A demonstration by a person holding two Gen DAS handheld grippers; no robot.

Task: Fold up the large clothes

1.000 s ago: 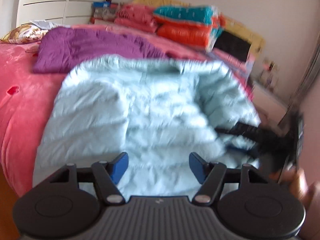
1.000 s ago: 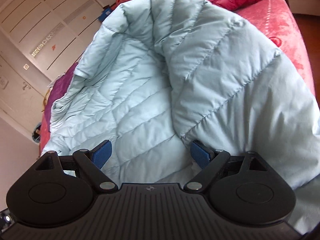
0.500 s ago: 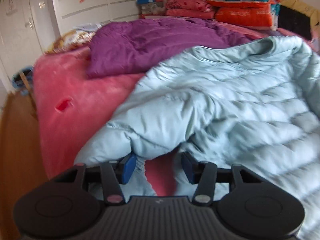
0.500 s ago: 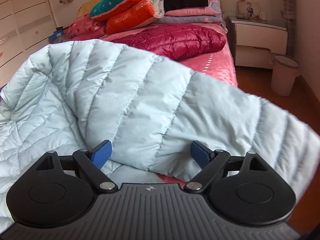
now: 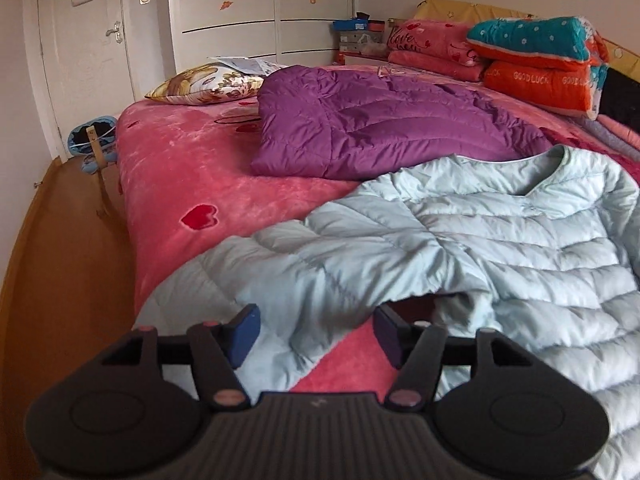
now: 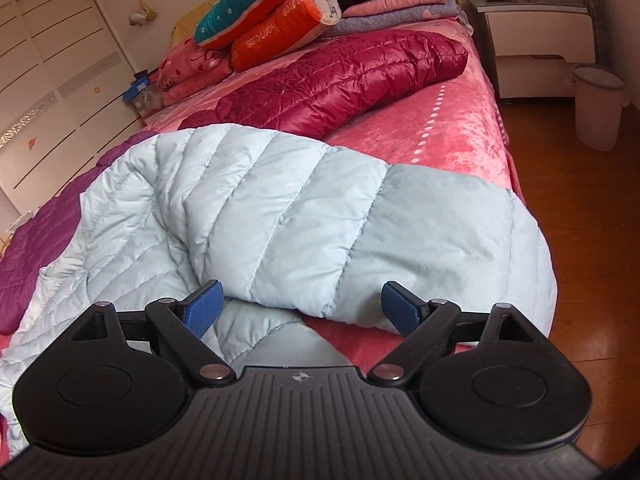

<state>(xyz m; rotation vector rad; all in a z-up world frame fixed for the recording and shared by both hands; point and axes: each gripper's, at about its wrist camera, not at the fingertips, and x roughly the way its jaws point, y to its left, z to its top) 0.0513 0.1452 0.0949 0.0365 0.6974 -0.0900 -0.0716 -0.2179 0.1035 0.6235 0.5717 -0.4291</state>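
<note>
Pink bedspread (image 5: 192, 184) carries our pale blue down jacket (image 5: 500, 240) along the bed's near edge. We hold the left gripper (image 5: 316, 332) and right gripper (image 6: 302, 306) spread wide, each just before a sleeve, gripping nothing.

place: home bedroom | bed (image 5: 192, 168) under pink plush cover | floral pillow (image 5: 208, 82) | folded quilts (image 5: 536, 64) stacked by the wall | white wardrobe (image 5: 260, 12), door (image 5: 86, 52) | nightstand (image 6: 536, 28), waste bin (image 6: 598, 106) | wooden floor (image 6: 592, 240)
</note>
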